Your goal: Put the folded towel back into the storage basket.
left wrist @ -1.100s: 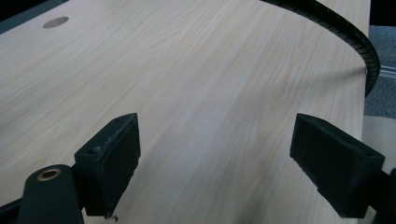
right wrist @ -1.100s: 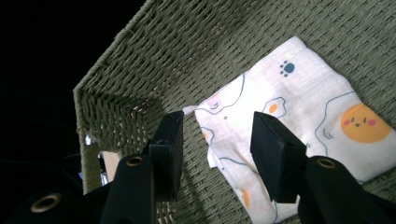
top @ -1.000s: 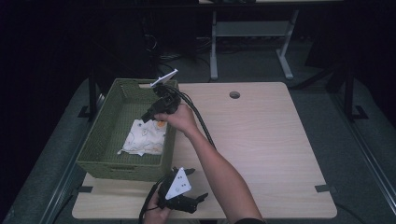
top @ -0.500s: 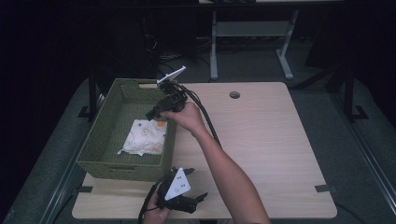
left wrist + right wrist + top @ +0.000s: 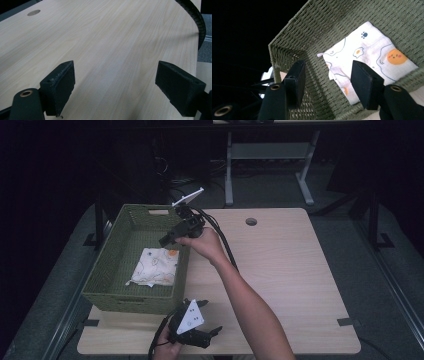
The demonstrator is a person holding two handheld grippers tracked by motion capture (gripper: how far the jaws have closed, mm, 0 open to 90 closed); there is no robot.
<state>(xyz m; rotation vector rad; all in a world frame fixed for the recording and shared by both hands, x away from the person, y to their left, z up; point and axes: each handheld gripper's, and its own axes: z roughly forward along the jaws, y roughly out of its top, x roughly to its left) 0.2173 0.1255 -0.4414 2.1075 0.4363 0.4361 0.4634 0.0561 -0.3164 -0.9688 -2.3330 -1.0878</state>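
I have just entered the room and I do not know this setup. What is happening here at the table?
A person works at a wooden table with a gripper in each hand. The right gripper is open above a green woven basket, empty, pointing at a folded printed cloth that lies on the basket's floor. The left gripper is open too, empty, low over the table's near edge.
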